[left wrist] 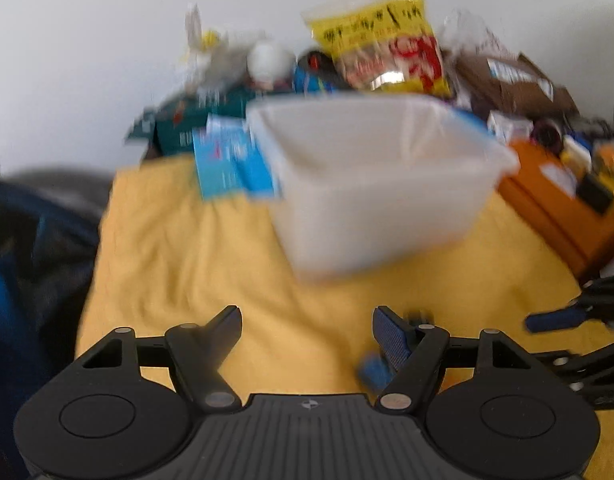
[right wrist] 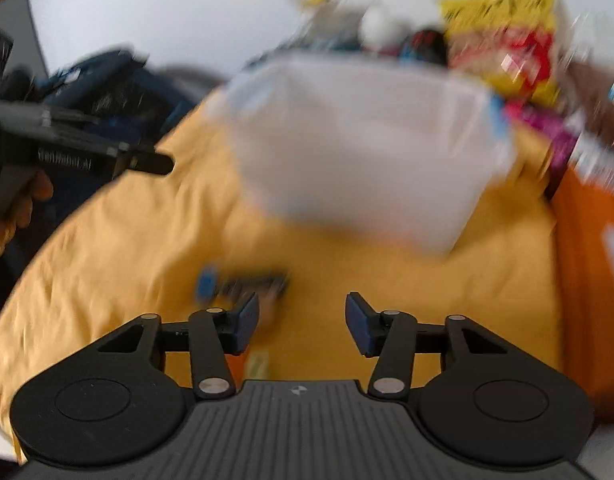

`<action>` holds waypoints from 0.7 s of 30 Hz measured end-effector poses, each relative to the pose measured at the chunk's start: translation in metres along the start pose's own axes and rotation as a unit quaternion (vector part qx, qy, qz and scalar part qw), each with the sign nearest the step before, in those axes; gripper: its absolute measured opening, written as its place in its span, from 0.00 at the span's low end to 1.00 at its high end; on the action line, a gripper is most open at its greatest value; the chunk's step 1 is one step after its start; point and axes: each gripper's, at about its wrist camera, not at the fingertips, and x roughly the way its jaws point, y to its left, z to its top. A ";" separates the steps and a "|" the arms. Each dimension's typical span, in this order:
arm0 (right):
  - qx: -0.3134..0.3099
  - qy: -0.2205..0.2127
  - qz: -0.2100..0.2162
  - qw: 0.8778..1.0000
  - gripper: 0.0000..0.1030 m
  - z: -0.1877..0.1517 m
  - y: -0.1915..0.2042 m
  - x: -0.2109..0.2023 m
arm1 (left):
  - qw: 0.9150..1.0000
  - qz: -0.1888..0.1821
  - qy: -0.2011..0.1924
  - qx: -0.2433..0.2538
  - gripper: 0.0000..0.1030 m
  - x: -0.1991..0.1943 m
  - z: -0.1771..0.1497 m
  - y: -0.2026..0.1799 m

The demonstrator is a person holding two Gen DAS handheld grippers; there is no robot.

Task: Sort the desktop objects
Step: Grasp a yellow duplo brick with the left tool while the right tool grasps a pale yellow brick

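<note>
Left gripper [left wrist: 307,332] fills the bottom of its own wrist view, jaws standing wide apart with nothing between them, above a wrinkled yellow cloth [left wrist: 179,248] that covers the surface. A translucent white plastic bin [left wrist: 379,176] sits on the cloth ahead, long axis running left to right, open top up. Behind it, against a plain white wall [left wrist: 87,40], lies blurred clutter: a yellow snack bag [left wrist: 383,36], a blue box [left wrist: 231,156], a brown carton [left wrist: 511,80]; an orange box [left wrist: 555,208] stands at right. A small blue object [left wrist: 373,370] lies just beside the right finger

From the right wrist view, the right gripper [right wrist: 303,320] hangs over the same cloth [right wrist: 127,240], jaws partly apart and empty. A dark elongated object with a blue end [right wrist: 243,282], too blurred to name, lies crosswise near the left finger; the bin [right wrist: 363,148] is beyond it. The other gripper's finger [right wrist: 147,162] enters from the left
</note>
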 end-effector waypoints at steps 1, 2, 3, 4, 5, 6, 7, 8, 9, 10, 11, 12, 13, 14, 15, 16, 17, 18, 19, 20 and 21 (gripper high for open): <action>0.001 0.009 0.001 1.000 0.38 -0.008 0.005 0.006 | 1.000 0.000 0.008 0.000 0.73 0.000 -0.011 -0.002; 0.001 0.014 -0.001 1.000 0.38 -0.014 0.010 0.012 | 1.000 0.000 0.016 0.001 0.73 0.001 -0.021 -0.005; -0.002 0.015 -0.006 1.000 0.38 -0.017 0.013 0.017 | 1.000 0.002 0.024 0.001 0.73 0.002 -0.031 -0.008; -0.005 0.015 -0.015 1.000 0.35 -0.019 0.016 0.020 | 1.000 0.000 0.031 -0.001 0.73 0.002 -0.038 -0.010; -0.006 0.016 -0.022 1.000 0.34 -0.018 0.017 0.024 | 0.999 -0.008 0.036 0.000 0.73 0.003 -0.045 -0.013; -0.004 0.017 -0.021 1.000 0.34 -0.018 0.018 0.027 | 0.999 -0.012 0.039 0.003 0.73 0.003 -0.049 -0.016; -0.001 0.021 -0.018 1.000 0.34 -0.016 0.018 0.030 | 0.999 -0.014 0.040 0.007 0.73 0.003 -0.053 -0.020; 0.002 0.024 -0.017 1.000 0.34 -0.013 0.018 0.035 | 0.999 -0.015 0.039 0.012 0.73 0.004 -0.055 -0.024; 0.007 0.026 -0.017 1.000 0.34 -0.012 0.018 0.038 | 0.999 -0.016 0.038 0.018 0.73 0.004 -0.057 -0.028; 0.010 0.023 -0.015 1.000 0.34 -0.012 0.017 0.041 | 0.999 -0.019 0.037 0.022 0.73 0.007 -0.057 -0.031; 0.011 0.020 -0.011 1.000 0.31 -0.014 0.018 0.042 | 0.999 -0.025 0.034 0.029 0.73 0.009 -0.056 -0.035; 0.010 0.020 -0.006 1.000 0.19 -0.017 0.016 0.044 | 0.999 -0.026 0.031 0.035 0.73 0.011 -0.058 -0.041; 0.012 0.020 -0.004 1.000 0.17 -0.018 0.016 0.045 | 0.998 -0.026 0.030 0.044 0.71 0.014 -0.058 -0.045; 0.017 0.018 -0.002 1.000 0.16 -0.019 0.015 0.045 | 0.998 -0.024 0.032 0.051 0.66 0.018 -0.060 -0.052; 0.024 0.017 -0.002 1.000 0.16 -0.022 0.015 0.042 | 0.998 -0.026 0.035 0.055 0.65 0.023 -0.058 -0.057; 0.031 0.014 -0.002 0.999 0.16 -0.024 0.012 0.037 | 0.997 -0.028 0.036 0.055 0.63 0.027 -0.058 -0.062; 0.038 0.010 -0.005 0.999 0.16 -0.026 0.008 0.032 | 0.997 -0.030 0.036 0.057 0.61 0.032 -0.057 -0.065; 0.046 0.008 -0.009 0.999 0.16 -0.029 0.005 0.028 | 0.997 -0.027 0.036 0.060 0.59 0.037 -0.057 -0.069; 0.053 0.007 -0.011 0.998 0.17 -0.030 0.000 0.024 | 0.997 -0.025 0.037 0.065 0.56 0.042 -0.056 -0.072; 0.062 0.006 -0.013 0.998 0.17 -0.033 -0.005 0.019 | 0.996 -0.021 0.044 0.069 0.51 0.049 -0.056 -0.075; 0.068 0.005 -0.015 0.998 0.17 -0.035 -0.010 0.014 | 0.996 -0.019 0.051 0.069 0.47 0.053 -0.056 -0.077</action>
